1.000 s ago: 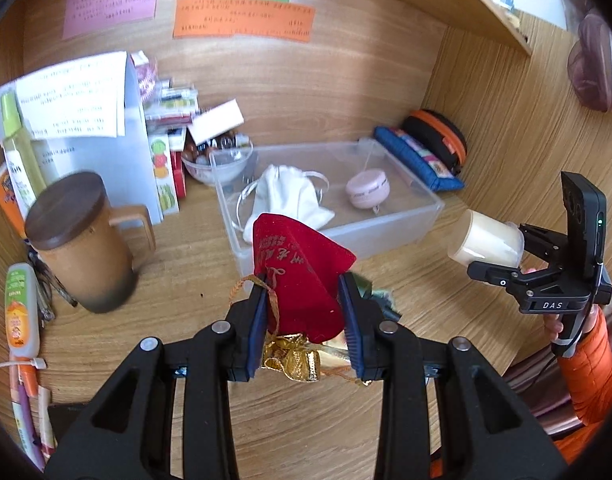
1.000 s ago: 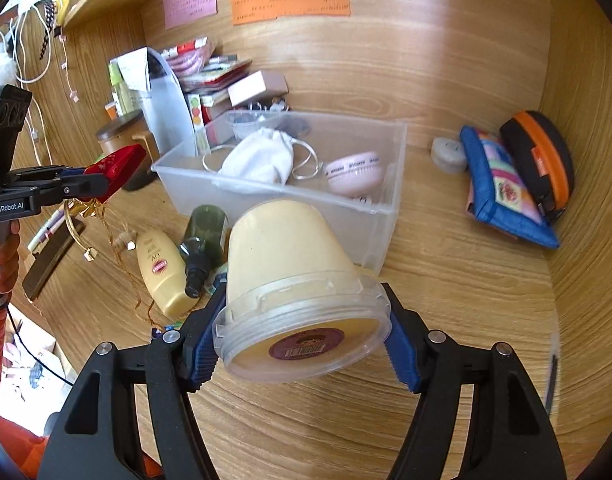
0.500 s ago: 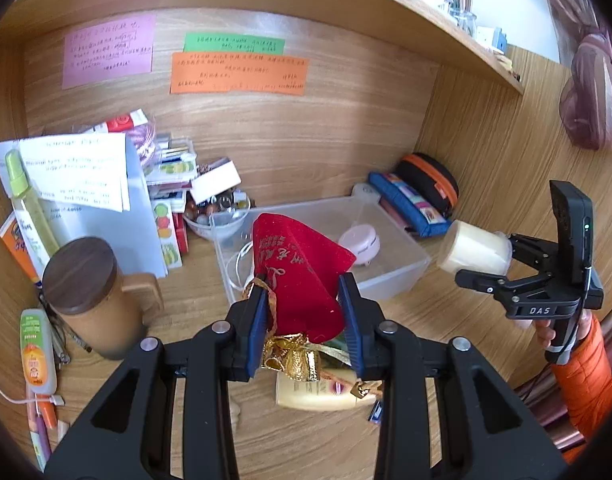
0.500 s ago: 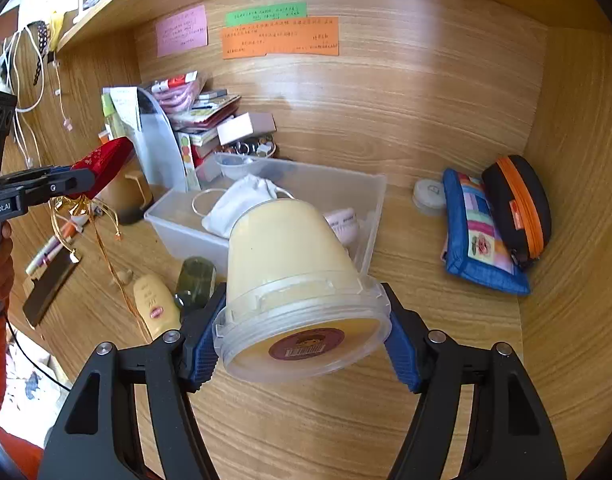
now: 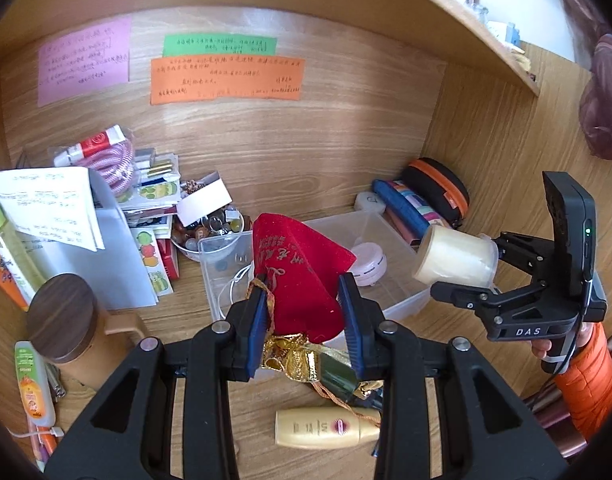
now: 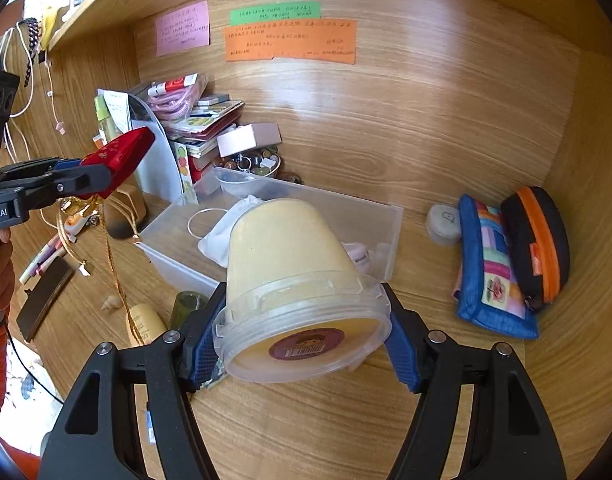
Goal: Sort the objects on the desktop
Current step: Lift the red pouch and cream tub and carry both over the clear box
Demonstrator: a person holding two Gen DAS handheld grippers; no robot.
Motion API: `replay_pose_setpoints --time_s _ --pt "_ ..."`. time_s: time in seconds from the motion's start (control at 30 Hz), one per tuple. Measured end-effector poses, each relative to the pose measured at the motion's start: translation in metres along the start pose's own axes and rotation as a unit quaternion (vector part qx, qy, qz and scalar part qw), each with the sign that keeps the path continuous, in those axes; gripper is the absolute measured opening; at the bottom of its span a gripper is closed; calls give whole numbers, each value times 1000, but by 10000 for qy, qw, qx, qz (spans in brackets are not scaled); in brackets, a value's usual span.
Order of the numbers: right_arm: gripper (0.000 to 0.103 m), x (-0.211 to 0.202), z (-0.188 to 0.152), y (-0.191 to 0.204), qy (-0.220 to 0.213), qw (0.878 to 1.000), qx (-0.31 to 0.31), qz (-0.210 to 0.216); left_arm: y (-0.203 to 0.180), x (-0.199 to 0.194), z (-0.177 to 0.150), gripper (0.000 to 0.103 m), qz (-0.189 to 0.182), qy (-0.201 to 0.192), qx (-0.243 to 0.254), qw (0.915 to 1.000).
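Note:
My left gripper (image 5: 304, 300) is shut on a red velvet pouch (image 5: 300, 276) with gold cord hanging below it, held in the air in front of the clear plastic bin (image 5: 402, 298). In the right wrist view the same pouch (image 6: 120, 156) shows at the far left. My right gripper (image 6: 302, 332) is shut on a cream plastic tub (image 6: 290, 276) with a clear lid, also lifted over the desk; the left wrist view shows that tub (image 5: 454, 256) at the right. The bin (image 6: 378, 216) holds a white drawstring bag (image 6: 222, 228) and a pink round case (image 5: 368, 264).
A yellow tube (image 5: 326, 428) and a dark green bottle (image 6: 188, 306) lie on the desk before the bin. A wooden-lidded mug (image 5: 66, 320), papers and boxes crowd the left. A blue pouch (image 6: 490, 272) and an orange-zipped case (image 6: 536, 240) sit by the right wall.
Both grippers have risen and drawn back from the desk with their loads still held; the bin and the yellow tube now appear lower and farther away.

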State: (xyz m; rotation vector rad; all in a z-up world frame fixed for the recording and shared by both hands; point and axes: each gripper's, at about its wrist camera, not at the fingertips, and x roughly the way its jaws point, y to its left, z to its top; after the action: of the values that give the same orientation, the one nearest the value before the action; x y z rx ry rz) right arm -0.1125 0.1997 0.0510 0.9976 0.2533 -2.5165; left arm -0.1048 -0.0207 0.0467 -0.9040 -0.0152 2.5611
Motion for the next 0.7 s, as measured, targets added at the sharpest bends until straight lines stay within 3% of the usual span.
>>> replay_pose_setpoints --time_s 0.7 --pt "67 95 33 -6 650 9976 -240 87 25 97 16 34 106 747 -54 9971"
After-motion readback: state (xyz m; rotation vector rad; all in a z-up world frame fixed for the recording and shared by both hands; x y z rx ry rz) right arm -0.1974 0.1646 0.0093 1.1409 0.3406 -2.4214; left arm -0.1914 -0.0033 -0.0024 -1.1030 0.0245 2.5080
